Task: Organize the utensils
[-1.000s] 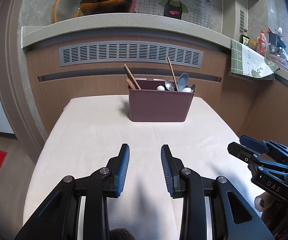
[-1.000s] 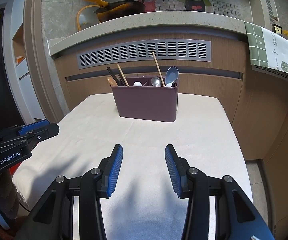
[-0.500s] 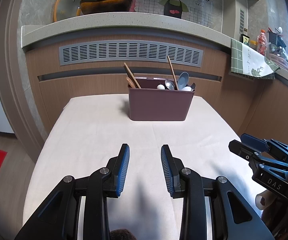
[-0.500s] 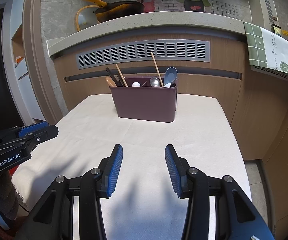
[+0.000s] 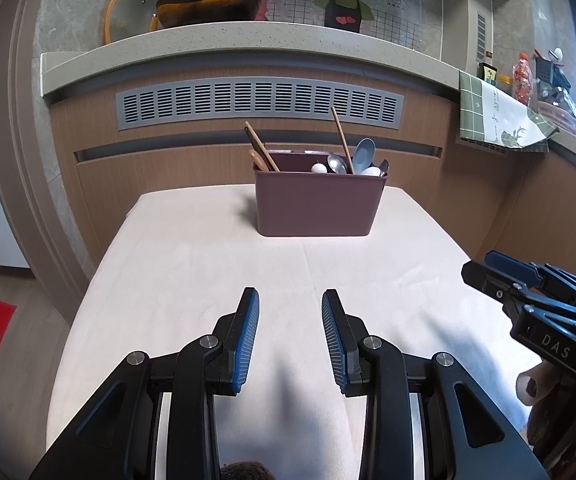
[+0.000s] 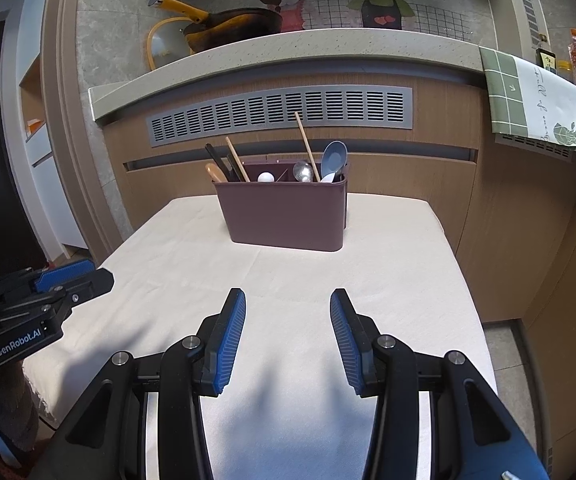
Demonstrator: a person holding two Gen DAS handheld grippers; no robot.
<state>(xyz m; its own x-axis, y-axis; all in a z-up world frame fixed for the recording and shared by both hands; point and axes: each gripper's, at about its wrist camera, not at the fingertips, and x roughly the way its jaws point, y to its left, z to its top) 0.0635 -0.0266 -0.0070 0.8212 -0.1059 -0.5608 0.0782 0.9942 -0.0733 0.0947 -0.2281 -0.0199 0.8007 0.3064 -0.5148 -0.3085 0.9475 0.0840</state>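
Δ vs 1 s back: near nil, view slightly drifted, nothing picked up | left tool [image 5: 290, 322] agape, empty; right tool [image 6: 288, 322] agape, empty | mixed wooden, metal and blue utensils [image 6: 308, 164] upright in maroon plastic caddy [image 6: 283, 216], far centre of cream-clothed tabletop [image 6: 308, 280], none loose → fits sorted or unsorted | behind: wood panel, grey vent, stone ledge with pan.

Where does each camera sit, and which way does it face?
Left wrist: on the left hand-held gripper, open, facing the utensil holder across the table; the right hand-held gripper shows at the right edge.
Right wrist: on the right hand-held gripper, open, facing the same holder; the left one shows at the left edge.
Shared: holder, table, counter.
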